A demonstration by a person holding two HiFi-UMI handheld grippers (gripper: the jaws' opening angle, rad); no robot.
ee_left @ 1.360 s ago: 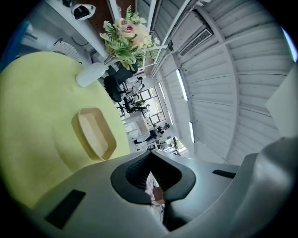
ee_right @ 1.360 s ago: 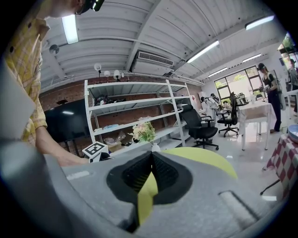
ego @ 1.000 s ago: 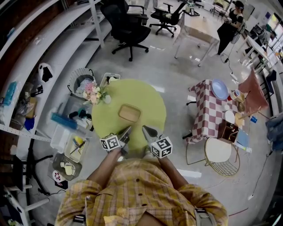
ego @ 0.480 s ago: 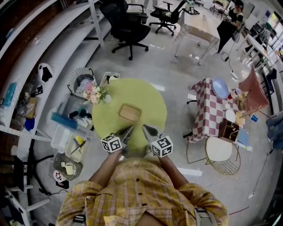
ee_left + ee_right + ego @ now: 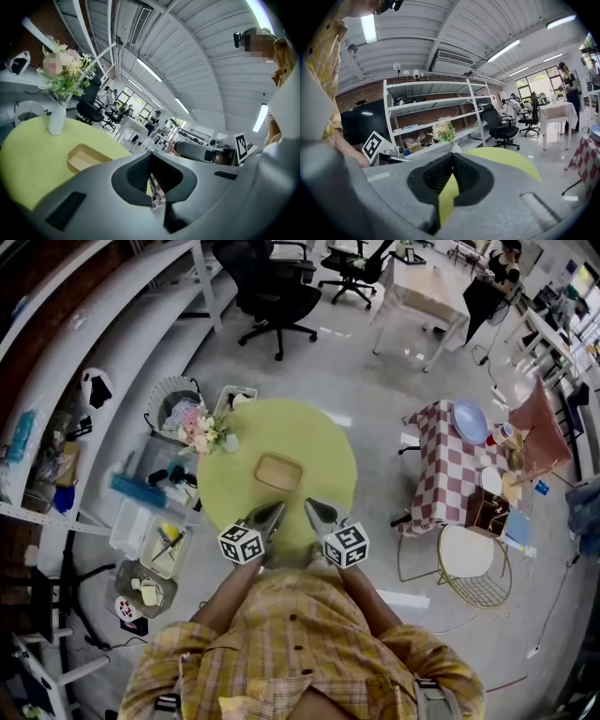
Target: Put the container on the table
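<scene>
– Grey jaws, black-lined: on our left gripper (image 5: 151,161) they're pressed together. Only a hairline slit, nothing in it. And our right gripper (image 5: 452,161)?
– Same. Jaws closed to a sliver, and we just see green thru it. Both empty. Both hang over the near edge of the table (image 5: 319,442), side by side, not touching each other.
– And the container (image 5: 278,472)?
– Tan, shallow, rectangular, open top, empty as far as we can see. It lies flat on the table, abt the middle, just ahead of both grippers and touching neither. So we'd judge the task done.
– If we had to pick it up?
– Looks light & stiff, thin-walled, prob. plastic or bamboo; we can't tell which. Smooth, so maybe a bit slippery. We'd pinch one long wall at mid-length, one jaw inside, one outside. A corner grip would likely let it tip. Not fragile, we reckon.
– Count?
– 1 container, 1 round green table, 2 grippers, 1 white vase of flowers (image 5: 211,434) at the table's far-left edge, well apart from the container.
</scene>
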